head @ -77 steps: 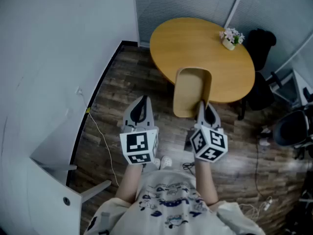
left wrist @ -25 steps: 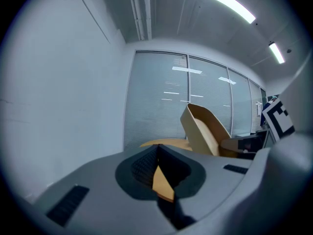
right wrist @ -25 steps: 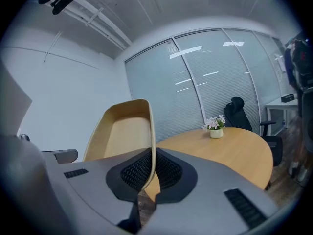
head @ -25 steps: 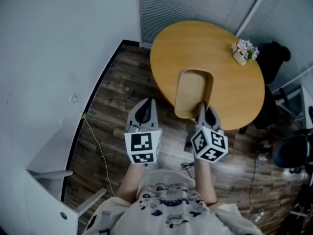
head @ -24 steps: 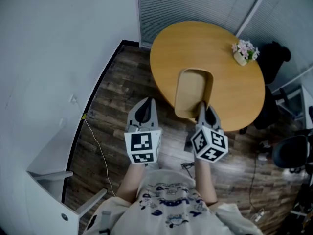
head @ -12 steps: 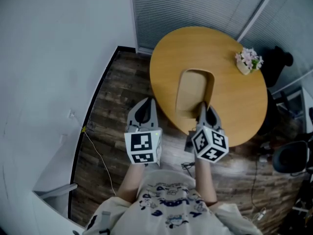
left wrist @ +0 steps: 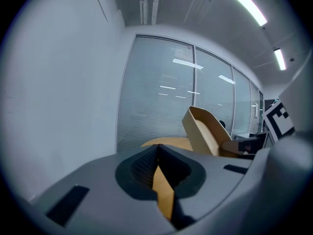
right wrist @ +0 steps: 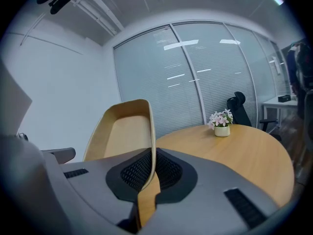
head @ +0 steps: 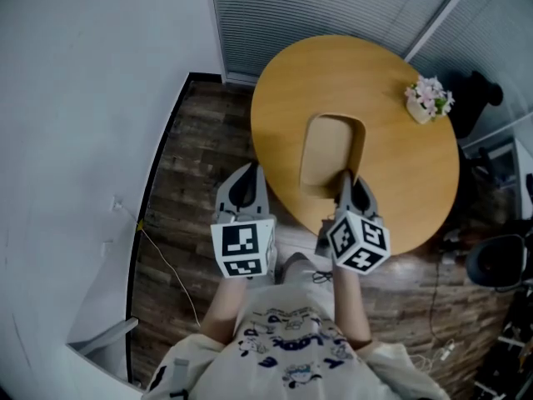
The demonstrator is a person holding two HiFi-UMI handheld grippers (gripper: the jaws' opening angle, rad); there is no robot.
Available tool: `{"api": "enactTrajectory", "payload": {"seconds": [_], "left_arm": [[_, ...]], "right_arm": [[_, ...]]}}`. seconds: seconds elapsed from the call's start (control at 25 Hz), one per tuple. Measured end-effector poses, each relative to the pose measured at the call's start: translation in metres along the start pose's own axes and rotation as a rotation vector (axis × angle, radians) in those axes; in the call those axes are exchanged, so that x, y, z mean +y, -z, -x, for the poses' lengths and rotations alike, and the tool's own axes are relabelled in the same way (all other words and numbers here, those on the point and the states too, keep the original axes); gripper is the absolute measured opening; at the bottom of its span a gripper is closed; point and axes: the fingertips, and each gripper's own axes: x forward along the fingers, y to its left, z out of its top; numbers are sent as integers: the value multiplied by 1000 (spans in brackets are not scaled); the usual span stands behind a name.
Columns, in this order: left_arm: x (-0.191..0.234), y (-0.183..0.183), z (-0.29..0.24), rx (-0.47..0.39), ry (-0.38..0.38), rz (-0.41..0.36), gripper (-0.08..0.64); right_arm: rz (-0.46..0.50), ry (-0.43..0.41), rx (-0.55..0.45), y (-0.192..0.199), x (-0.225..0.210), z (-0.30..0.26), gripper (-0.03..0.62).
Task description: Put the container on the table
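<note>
Right gripper [head: 343, 178] pinches wooden container [head: 328, 147] by its near wall over round table [head: 379, 73]; left gripper [head: 244, 187] pressed together, beside the table.

Cool, even light is coming from ceiling strips [left wrist: 242, 4] and streaking as glare across the glass partition [left wrist: 186, 62]. Fisheye distortion is bending every view, and both gripper views are darkening to black at their corners.

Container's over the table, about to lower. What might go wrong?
1. Only the right gripper pinches the container, by one thin wall at its near end; it may pivot or slip. The left gripper is shut and apart, no support.
2. That near end hangs close to the table's near edge; set down there, it might overhang.
</note>
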Motion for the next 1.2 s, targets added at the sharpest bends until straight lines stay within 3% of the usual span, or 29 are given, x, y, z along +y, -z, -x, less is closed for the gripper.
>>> {"api": "enactTrajectory", "payload": {"seconds": [0.76, 1.2], "left_arm": [[9, 9, -106, 96, -28, 15, 3], [4, 54, -160, 228, -30, 39, 3]], "right_arm": [[1, 15, 114, 1, -31, -112, 12], [1, 15, 266, 43, -52, -167, 12]]}}
